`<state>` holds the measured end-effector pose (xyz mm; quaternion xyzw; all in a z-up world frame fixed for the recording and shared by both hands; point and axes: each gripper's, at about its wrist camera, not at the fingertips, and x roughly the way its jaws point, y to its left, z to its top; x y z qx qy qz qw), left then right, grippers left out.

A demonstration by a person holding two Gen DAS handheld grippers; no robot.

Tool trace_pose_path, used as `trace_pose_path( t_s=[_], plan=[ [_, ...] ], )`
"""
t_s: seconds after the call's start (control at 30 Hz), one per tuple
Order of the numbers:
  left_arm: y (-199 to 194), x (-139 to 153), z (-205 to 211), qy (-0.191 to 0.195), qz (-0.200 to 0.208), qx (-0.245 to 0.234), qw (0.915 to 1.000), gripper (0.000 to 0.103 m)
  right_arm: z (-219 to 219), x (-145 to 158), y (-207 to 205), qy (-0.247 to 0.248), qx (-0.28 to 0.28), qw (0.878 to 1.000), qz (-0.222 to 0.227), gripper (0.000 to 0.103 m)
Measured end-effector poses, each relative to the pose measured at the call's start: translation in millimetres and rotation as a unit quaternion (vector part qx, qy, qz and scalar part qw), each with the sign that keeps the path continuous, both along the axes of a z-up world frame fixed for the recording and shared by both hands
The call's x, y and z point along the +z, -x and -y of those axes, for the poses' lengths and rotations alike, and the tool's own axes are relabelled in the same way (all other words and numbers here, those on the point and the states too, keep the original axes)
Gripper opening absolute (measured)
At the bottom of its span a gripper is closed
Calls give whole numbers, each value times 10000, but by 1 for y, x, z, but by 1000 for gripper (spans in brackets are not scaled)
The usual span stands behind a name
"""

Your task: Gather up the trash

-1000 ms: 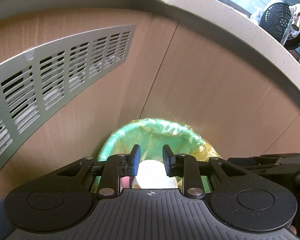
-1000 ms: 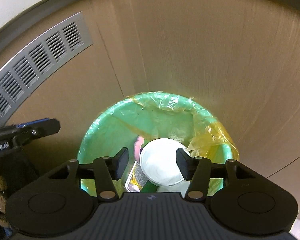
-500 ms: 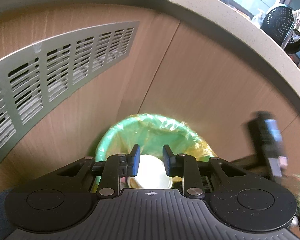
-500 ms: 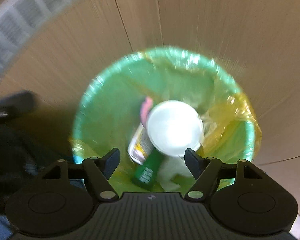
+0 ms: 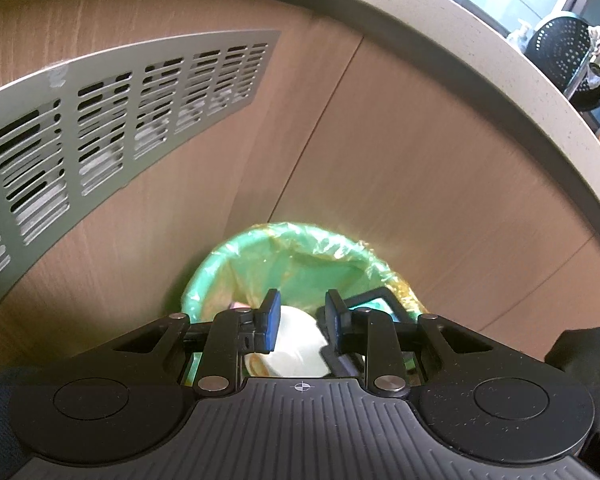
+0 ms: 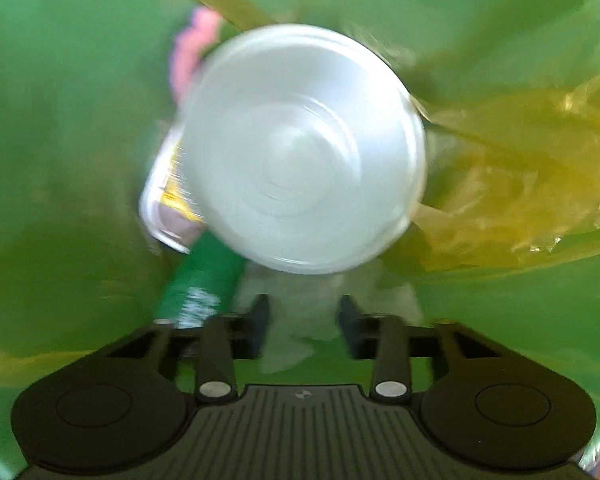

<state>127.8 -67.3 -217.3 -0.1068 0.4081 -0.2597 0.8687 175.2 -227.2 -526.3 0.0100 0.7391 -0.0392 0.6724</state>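
A green-lined trash bin (image 5: 300, 264) stands against a brown panel wall. My left gripper (image 5: 300, 318) hovers above the bin's near rim, jaws apart with nothing between them. My right gripper (image 6: 302, 326) is down inside the bin (image 6: 60, 160), jaws apart and empty; part of it shows in the left wrist view (image 5: 380, 304). Below it lie a white round lid or bowl (image 6: 304, 148), a green can (image 6: 200, 284), a clear wrapper with yellow print (image 6: 168, 200) and something pink (image 6: 192, 48). The white piece also shows in the left wrist view (image 5: 296, 344). The right view is blurred.
A grey slotted vent panel (image 5: 112, 128) is on the wall to the left. A pale speckled countertop edge (image 5: 480, 52) runs overhead, with a black colander (image 5: 564, 56) and bottles beyond. Yellow plastic liner (image 6: 520, 168) bunches at the bin's right side.
My right gripper has dropped from above the bin down inside it, and its jaws have narrowed. My left gripper has stayed above the near rim, pulling back slightly.
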Motion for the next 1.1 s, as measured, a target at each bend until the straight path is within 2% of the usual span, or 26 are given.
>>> trace_pose_path(
  t_s=[0.1,0.2,0.3,0.4,0.47,0.53,0.6,0.63,0.7,0.77,0.83,0.93,1.0,1.1],
  plan=[
    [0,-1,0,-22,-12,-8,10000,28,13,40,15,-398,-203,9979,459,7],
    [-1,-3,-1,-15,-57,3,10000,28,31,109,39,-932,-476,9888,1068,6],
    [-2,-4,-2,26,-91,20,10000,28,44,183,64,-1036,-510,9758,1857,6],
    [-3,-5,-1,31,-103,29,9999,28,53,236,75,-1090,-539,9590,2562,5],
    [-3,-4,-1,22,-92,31,10000,28,59,252,69,-983,-471,9511,2889,6],
    [-2,-3,-1,14,-66,52,10000,28,58,257,62,-738,-422,9467,3108,11],
    [-1,-2,-2,10,-35,80,10000,28,54,258,60,-782,-396,9446,3162,37],
    [0,-1,-2,-17,6,101,9999,28,51,260,62,-848,-404,9432,3187,41],
    [4,2,-1,-63,94,95,9999,28,48,264,62,-862,-280,9414,3250,42],
    [9,9,2,-164,239,58,9996,28,43,281,72,-738,-129,9326,3531,43],
    [19,27,6,-277,349,125,9989,28,39,302,83,-597,-23,9193,3889,42],
    [32,65,5,235,216,-58,9995,28,28,343,94,-220,336,8958,4425,43],
    [39,102,4,135,300,-131,9994,28,18,370,93,-28,586,8784,4743,44],
    [49,166,-7,-130,775,-28,9969,28,4,412,91,-54,836,8437,5302,44]
  ],
)
